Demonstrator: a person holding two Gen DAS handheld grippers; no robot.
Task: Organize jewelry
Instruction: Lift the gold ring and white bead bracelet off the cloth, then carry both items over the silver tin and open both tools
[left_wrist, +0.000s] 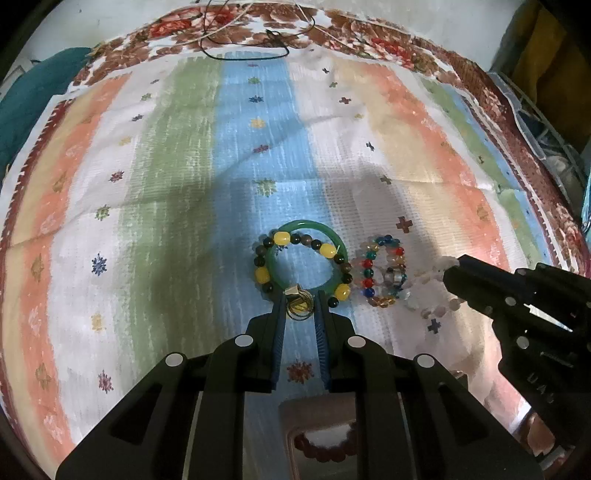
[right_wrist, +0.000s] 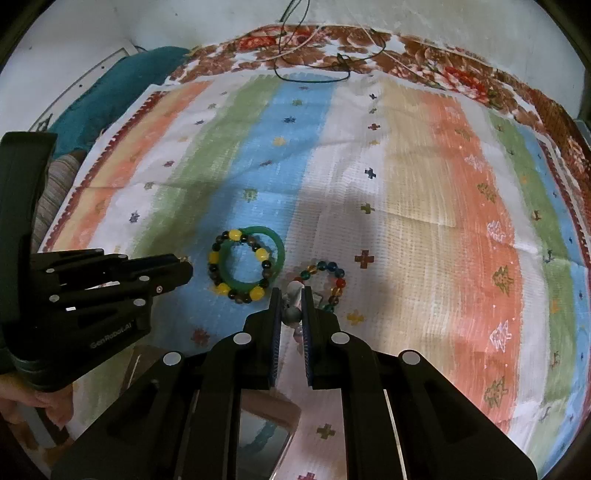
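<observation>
My left gripper (left_wrist: 300, 300) has its fingers narrowed around a small gold-wire ornament (left_wrist: 300, 305), just beside the green bangle (left_wrist: 320, 229) that lies under a yellow-and-brown bead bracelet (left_wrist: 265, 274) on the striped cloth (left_wrist: 166, 177). My right gripper (right_wrist: 291, 301) pinches the pale bead bracelet (right_wrist: 293, 291), next to the multicoloured bead bracelet (right_wrist: 338, 283).

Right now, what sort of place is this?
Probably a home room, perhaps a bed or table: a striped cloth over a floral cover, a plain wall behind, and a green bangle laid out.
</observation>
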